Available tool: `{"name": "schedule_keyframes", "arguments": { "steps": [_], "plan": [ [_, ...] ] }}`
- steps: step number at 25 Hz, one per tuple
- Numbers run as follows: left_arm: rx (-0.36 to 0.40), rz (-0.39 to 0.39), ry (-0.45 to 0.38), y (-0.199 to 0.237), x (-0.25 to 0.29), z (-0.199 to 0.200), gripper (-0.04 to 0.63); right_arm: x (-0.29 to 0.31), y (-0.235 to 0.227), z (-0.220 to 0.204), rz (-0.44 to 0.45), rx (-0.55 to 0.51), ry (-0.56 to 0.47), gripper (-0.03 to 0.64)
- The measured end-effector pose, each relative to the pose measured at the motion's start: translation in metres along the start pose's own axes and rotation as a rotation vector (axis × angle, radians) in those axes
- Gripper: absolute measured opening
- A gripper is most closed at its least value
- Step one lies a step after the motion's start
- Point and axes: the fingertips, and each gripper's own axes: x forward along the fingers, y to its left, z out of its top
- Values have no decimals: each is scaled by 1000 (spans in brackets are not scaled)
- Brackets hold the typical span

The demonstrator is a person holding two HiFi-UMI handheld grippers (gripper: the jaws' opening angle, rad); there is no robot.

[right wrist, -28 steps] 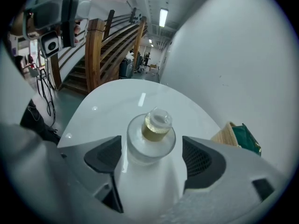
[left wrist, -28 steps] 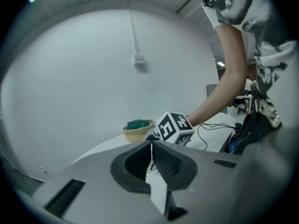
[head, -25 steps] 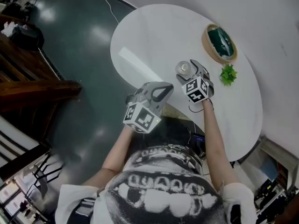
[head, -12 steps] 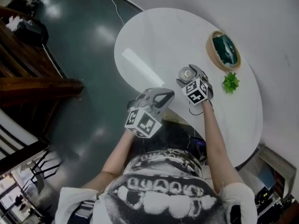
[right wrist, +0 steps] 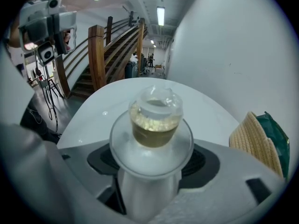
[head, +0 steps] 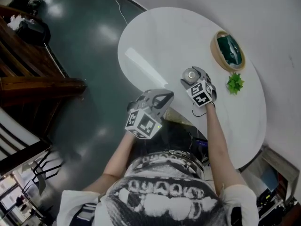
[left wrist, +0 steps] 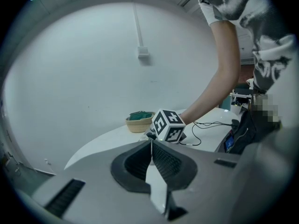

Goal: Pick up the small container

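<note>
The small container (head: 189, 73) is a clear plastic pot with pale grains inside, standing near the front edge of the white oval table (head: 160, 36). My right gripper (head: 194, 73) reaches down around it. In the right gripper view the small container (right wrist: 155, 120) fills the space between the jaws of the right gripper (right wrist: 152, 164), and its wide rim meets both dark pads. These jaws have just been closing on it. My left gripper (head: 162, 97) hangs off the table's near edge; in its own view the left gripper (left wrist: 151, 143) has its pads together with nothing held.
A woven basket (head: 227, 51) with green cloth sits at the table's far right, a small green plant (head: 234, 83) beside it. A black cable (left wrist: 205, 123) lies on the table's near side. Wooden stairs (head: 28, 74) and dark floor lie left.
The right gripper's jaws have drawn in around the container. Both hands have stayed almost where they were; the view has shifted slightly.
</note>
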Motion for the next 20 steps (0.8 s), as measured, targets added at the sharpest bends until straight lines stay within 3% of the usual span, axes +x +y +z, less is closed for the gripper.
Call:
{"name": "schedule_keyframes", "arguments": {
  "steps": [20],
  "plan": [
    [47, -62, -23, -18, -19, -3, 8, -61, 31, 21, -120, 33, -63, 342]
  ]
}}
